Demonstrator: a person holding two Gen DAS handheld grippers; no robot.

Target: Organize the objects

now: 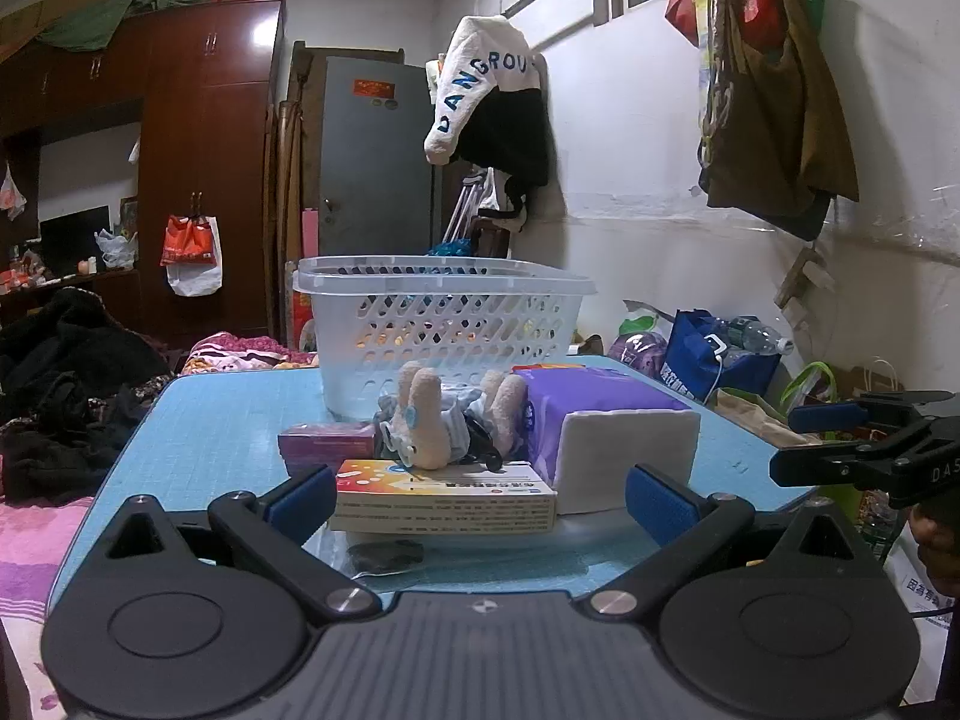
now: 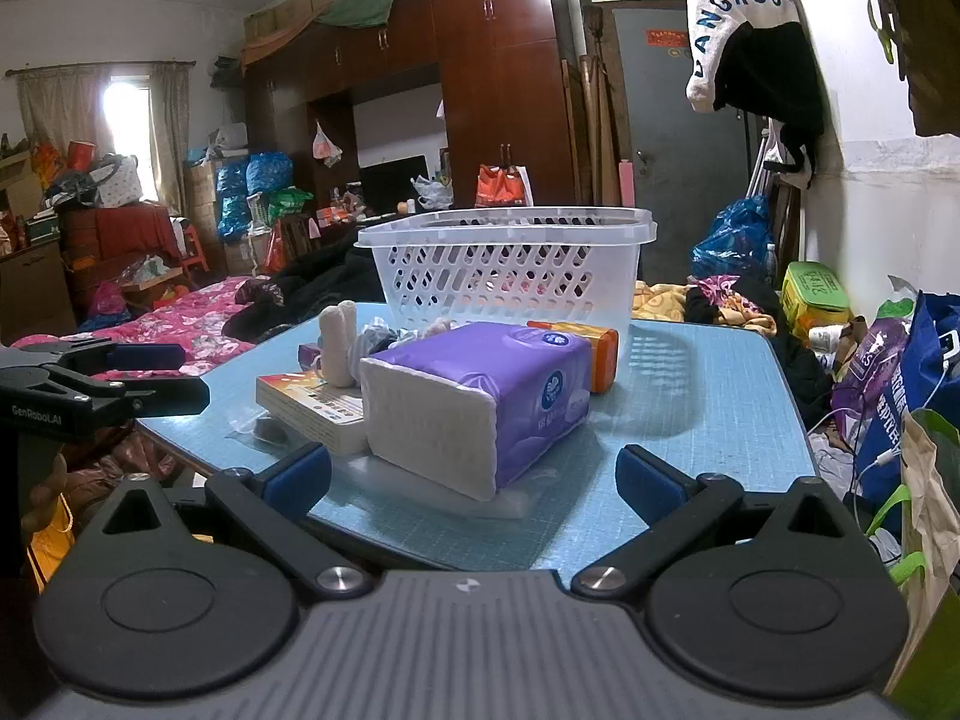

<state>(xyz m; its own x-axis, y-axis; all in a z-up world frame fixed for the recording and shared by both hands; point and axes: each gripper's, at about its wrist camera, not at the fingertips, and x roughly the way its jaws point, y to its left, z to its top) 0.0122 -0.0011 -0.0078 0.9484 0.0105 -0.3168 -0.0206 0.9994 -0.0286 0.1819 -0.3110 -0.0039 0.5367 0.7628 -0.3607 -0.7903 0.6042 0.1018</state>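
A white lattice basket [image 1: 447, 324] stands at the back of the blue table [image 1: 228, 420]; it also shows in the right wrist view [image 2: 510, 267]. In front of it lie a purple tissue pack [image 1: 606, 426] [image 2: 480, 396], a plush rabbit [image 1: 438, 420] [image 2: 339, 339], a colourful flat box [image 1: 444, 495] [image 2: 312, 405], a small purple box [image 1: 327, 441] and an orange box [image 2: 591, 354]. My left gripper [image 1: 480, 501] is open and empty, just short of the flat box. My right gripper [image 2: 474, 477] is open and empty, in front of the tissue pack.
A small dark object in a clear wrapper [image 1: 387, 558] lies near the table's front edge. A bed with dark clothes [image 1: 66, 396] is to the left. Bags [image 2: 900, 372] crowd the floor to the right, by the wall.
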